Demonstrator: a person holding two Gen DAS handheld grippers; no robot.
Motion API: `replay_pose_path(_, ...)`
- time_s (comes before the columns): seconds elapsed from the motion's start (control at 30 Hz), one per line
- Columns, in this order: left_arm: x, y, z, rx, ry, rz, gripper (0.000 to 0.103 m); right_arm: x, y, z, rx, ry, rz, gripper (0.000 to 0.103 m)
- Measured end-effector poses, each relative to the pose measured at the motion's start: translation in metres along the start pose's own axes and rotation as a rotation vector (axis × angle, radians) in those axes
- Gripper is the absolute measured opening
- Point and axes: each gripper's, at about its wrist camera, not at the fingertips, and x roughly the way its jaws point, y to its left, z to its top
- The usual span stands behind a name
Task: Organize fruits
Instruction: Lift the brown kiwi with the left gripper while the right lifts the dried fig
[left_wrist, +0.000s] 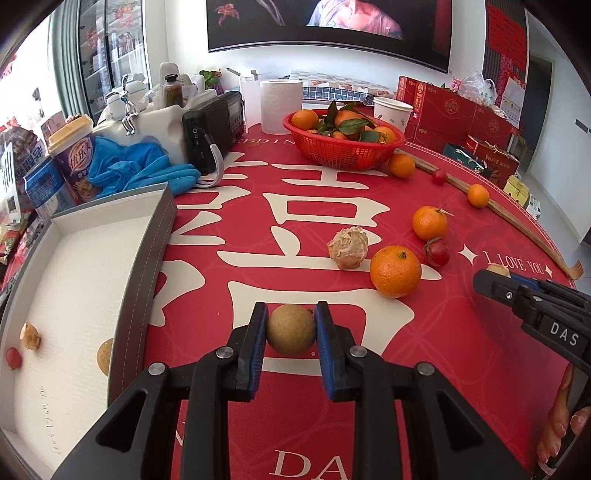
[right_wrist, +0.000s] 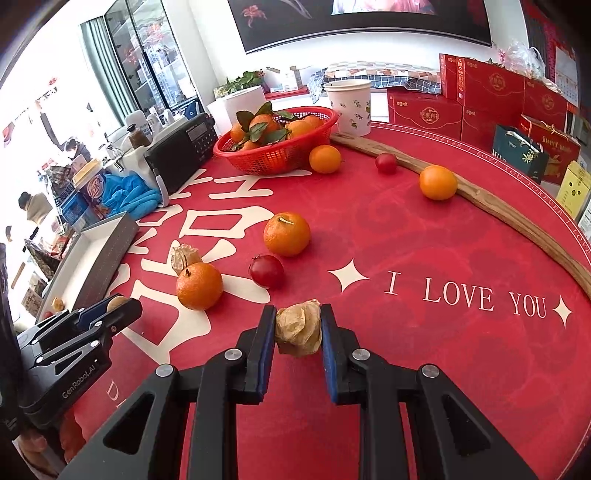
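My left gripper (left_wrist: 291, 314) is shut on a round tan longan (left_wrist: 291, 330) just above the red tablecloth, right of the white tray (left_wrist: 147, 266). The tray holds a husked fruit (left_wrist: 29, 336), a red cherry tomato (left_wrist: 13, 357) and another longan (left_wrist: 105, 356). My right gripper (right_wrist: 298, 314) is shut on a papery husked groundcherry (right_wrist: 298, 328). Loose on the cloth lie oranges (left_wrist: 395, 271) (left_wrist: 429, 222), a cherry tomato (left_wrist: 437, 252) and another husked fruit (left_wrist: 348, 247). The right gripper also shows in the left wrist view (left_wrist: 495, 284), and the left gripper in the right wrist view (right_wrist: 118, 306).
A red basket (left_wrist: 343, 147) of leafy oranges stands at the back, with two more oranges (left_wrist: 402, 165) (left_wrist: 478, 195) and a tomato (left_wrist: 439, 176) by a curved wooden stick (left_wrist: 517, 221). A black radio (left_wrist: 214, 129), blue gloves (left_wrist: 140, 170), paper roll (left_wrist: 280, 105) and cup (left_wrist: 392, 110) stand behind.
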Motion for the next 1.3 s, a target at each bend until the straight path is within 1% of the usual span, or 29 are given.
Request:
replay_pose_path(0.7,-0.007,0.0,-0.001,0.01,-0.033,0.024,0.028,0.002,0.002,0.0,0.004,-0.002,-0.002,0.024)
replay_pose_path(0.87,-0.003,-0.001,-0.002,0.011,-0.019,0.02,0.028,0.003,0.004,0.0,-0.003,0.0,-0.011,0.024)
replay_pose_path(1.03,-0.002,0.001,-0.002,0.005,-0.012,0.014,0.028,0.001,0.006,0.0,-0.02,-0.014,-0.026,0.024)
replay_pose_path(1.3,-0.008,0.008,0.0,-0.013,-0.032,0.019,0.028,-0.004,0.004,0.002,-0.007,-0.035,-0.008,0.024)
